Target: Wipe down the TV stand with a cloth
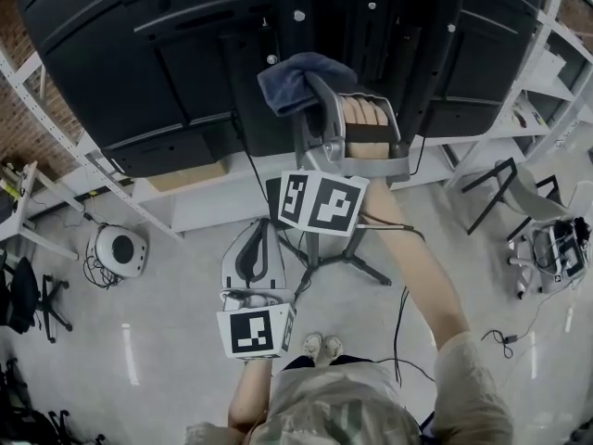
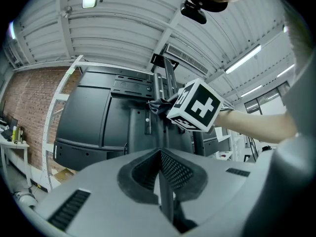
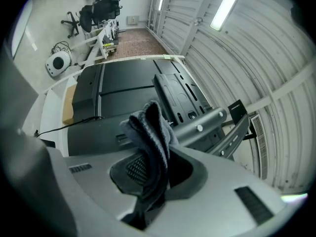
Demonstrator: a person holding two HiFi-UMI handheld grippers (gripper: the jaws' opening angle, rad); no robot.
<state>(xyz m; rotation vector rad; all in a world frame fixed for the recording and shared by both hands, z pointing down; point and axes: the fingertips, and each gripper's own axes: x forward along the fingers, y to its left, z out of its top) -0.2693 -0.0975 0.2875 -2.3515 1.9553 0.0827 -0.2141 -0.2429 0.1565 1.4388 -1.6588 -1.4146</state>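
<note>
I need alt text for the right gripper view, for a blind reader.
The right gripper holds a folded blue-grey cloth between its jaws, near the grey bar of the TV stand. Behind it is the black back of a large screen.

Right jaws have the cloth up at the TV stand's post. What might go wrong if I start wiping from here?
1. The cloth bunches loosely beyond the right gripper jaws. It might snag on the bolt heads of the stand's post and pull free.
2. A thin black cable runs across the dark back panel near the post, and a wide stroke may catch it.
</note>
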